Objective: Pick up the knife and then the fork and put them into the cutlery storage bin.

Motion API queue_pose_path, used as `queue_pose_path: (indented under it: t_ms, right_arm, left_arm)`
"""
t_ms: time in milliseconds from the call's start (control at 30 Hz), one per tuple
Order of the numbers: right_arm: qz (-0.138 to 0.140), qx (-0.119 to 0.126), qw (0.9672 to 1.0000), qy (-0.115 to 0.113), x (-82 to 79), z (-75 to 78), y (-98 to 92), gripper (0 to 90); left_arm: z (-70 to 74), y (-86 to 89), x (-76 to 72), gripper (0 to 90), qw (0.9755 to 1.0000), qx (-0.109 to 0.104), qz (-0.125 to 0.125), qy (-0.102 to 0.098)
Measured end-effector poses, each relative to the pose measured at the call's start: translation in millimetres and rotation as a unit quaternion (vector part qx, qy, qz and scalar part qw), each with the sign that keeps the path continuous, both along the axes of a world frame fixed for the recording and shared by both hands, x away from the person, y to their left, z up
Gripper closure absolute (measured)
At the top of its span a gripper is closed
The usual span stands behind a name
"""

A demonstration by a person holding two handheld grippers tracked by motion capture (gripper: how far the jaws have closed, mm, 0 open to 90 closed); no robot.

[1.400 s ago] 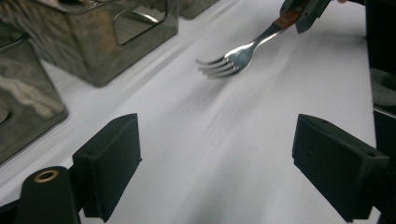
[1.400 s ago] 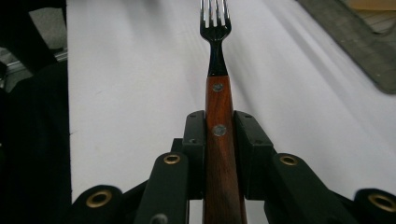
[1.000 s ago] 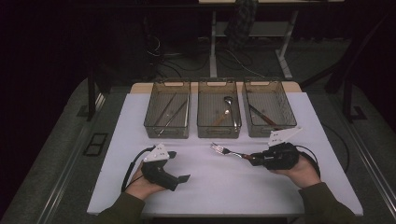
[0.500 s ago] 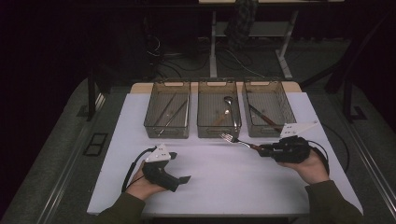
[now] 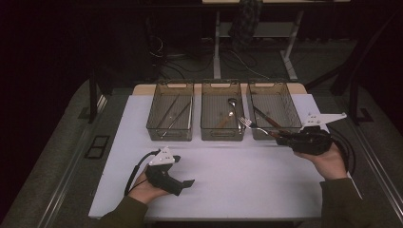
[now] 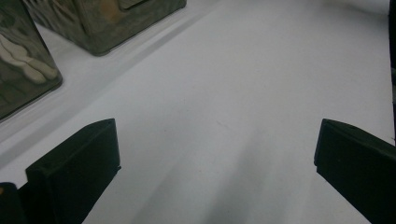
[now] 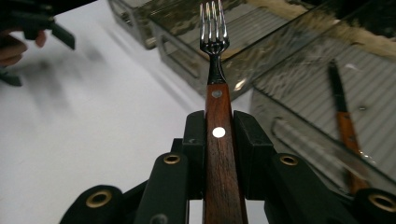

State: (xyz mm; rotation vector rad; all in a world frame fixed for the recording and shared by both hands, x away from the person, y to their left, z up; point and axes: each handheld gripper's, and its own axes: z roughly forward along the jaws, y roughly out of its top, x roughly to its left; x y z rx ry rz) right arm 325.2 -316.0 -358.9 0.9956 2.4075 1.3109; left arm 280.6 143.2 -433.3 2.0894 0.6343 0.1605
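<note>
Sorting cutlery into bins, at the carrying step: the right gripper point(image 7: 219, 135) is clamped on the wooden handle of a fork point(image 7: 215, 88), both pads pressed flat against the handle's sides, with the tines pointing straight ahead of the jaws. In the high view this right gripper point(image 5: 284, 137) hangs above the white table point(image 5: 237, 190), the fork point(image 5: 254, 126) jutting from its tip toward the near walls of the trays. Off to its left, and nearer the person, the left gripper point(image 5: 183, 183) rests on the table with its jaws wide apart and nothing between them — idle, by the look of it.

Just beyond the fork's tines stand three smoky plastic trays in a row. The right tray point(image 5: 274, 114), closest to the gripper's tip, holds a wooden-handled knife point(image 7: 343, 126); the middle tray point(image 5: 222, 114), slightly left of the tines, holds a spoon point(image 5: 231, 102) and another utensil too dim to name; the left tray point(image 5: 170, 114), farthest from the gripper, holds thin rod-like pieces.

Judged from the layout, the fork has yet to reach its bin. Which tray is meant for it cannot be told; the next move calls for lifting the tines clear of the near wall, bringing the fork over the chosen tray, lowering it — then parting the jaws.
</note>
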Motion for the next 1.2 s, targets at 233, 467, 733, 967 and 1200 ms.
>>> queue_pose_path:
  t_ms: [233,467,733,967,1200]
  right_arm:
    - [-0.038,0.000,0.9993,-0.006,10.4,2.8,-9.2,75.2]
    - [-0.070,-0.002,0.9975,-0.003,25.7,1.6,-16.2,75.2]
    - [-0.116,-0.011,0.9931,0.006,47.1,-1.6,-22.0,75.2]
    - [-0.149,-0.019,0.9886,0.011,63.3,0.5,-26.8,75.2]
    - [-0.171,-0.031,0.9844,0.028,84.2,1.5,-24.7,75.2]
  left_arm:
    - [-1.4,-2.5,-0.9,0.0,1.0000,0.006,-0.007,0.002]
    - [-1.5,-3.1,-1.3,0.0,0.9999,0.006,-0.008,0.004]
    - [-0.9,-2.4,-1.2,0.0,1.0000,0.002,-0.007,0.004]
    - [-1.0,-2.9,-1.4,0.0,1.0000,0.002,-0.008,0.002]
    - [-1.3,-3.5,-1.5,0.0,1.0000,0.004,-0.009,0.000]
